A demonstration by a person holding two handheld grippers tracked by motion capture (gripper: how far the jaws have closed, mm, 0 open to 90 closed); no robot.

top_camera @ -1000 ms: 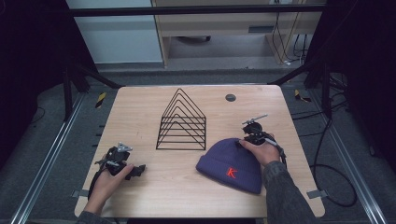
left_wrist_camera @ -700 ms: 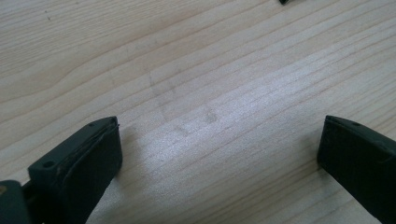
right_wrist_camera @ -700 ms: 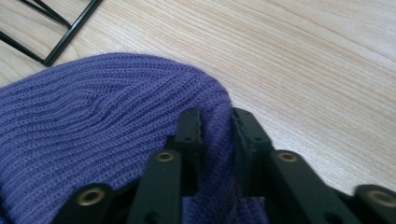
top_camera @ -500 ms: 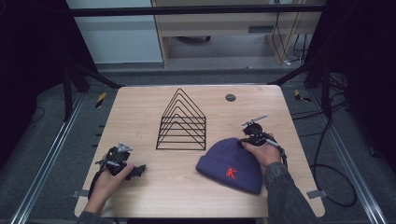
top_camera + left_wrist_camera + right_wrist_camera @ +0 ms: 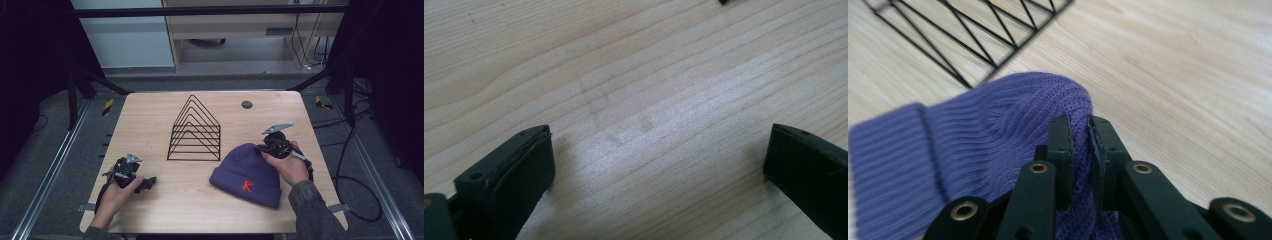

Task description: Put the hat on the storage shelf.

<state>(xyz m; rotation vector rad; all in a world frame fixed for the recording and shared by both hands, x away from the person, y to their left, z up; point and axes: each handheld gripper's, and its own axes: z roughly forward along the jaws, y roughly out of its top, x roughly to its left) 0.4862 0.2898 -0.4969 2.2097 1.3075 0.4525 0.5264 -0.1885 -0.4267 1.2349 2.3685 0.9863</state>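
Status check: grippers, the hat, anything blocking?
Right gripper shut on beanie, pinching a fold near its crown. Left gripper open, over bare table. Beanie's cuff lies on the wood. Wire rack stands close beside it, apart.
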